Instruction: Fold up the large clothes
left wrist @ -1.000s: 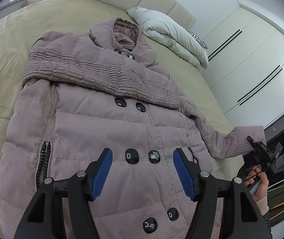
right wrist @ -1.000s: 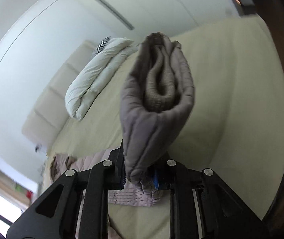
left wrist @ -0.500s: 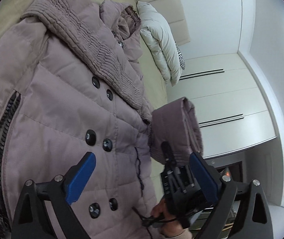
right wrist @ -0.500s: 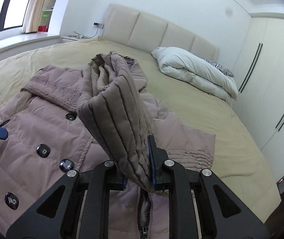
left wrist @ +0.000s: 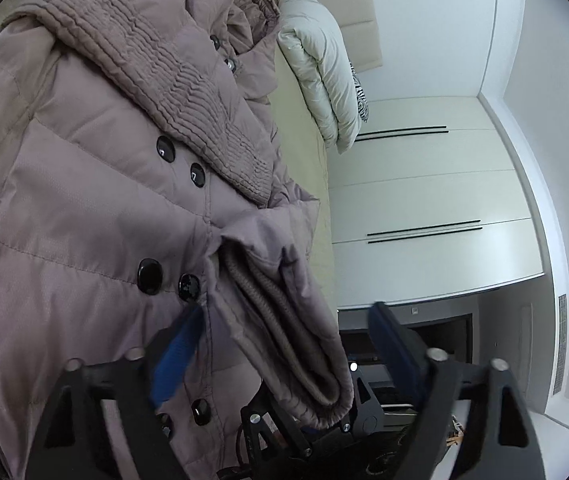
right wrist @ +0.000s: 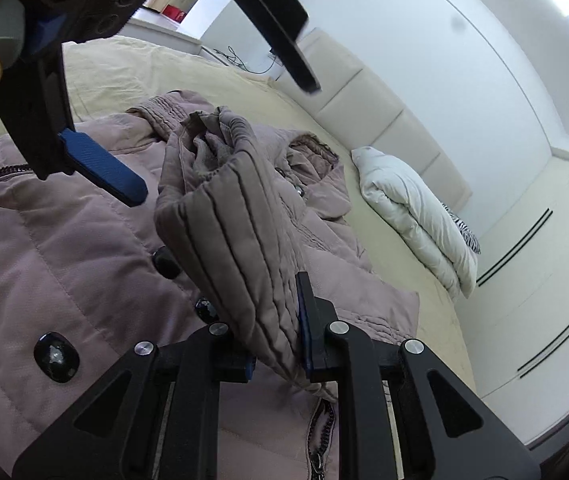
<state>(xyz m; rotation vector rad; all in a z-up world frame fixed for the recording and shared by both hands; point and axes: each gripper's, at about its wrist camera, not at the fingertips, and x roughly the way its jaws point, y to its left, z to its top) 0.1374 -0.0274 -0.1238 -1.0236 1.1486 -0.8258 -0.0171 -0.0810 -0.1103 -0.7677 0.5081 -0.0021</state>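
Left wrist view: left gripper point(left wrist: 284, 354) jaws spread wide, sleeve cuff point(left wrist: 292, 340) between blue pads, neither pad touching. Mauve padded coat point(left wrist: 84, 208) flat on bed point(left wrist: 300, 136), other sleeve folded across chest.

Right wrist view: right gripper point(right wrist: 276, 344) clamped on sleeve cuff point(right wrist: 228, 220), raised above coat front point(right wrist: 44, 248). Folded duvet point(right wrist: 416, 208) near headboard.

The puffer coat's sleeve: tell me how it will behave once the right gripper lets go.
Probably floppy: the sleeve droops and bunches past the right gripper, which is shut on its cuff. Likely light, since the quilted padding looks puffy. It may spring slightly open; the folded cuff bulges between the open left gripper's pads.
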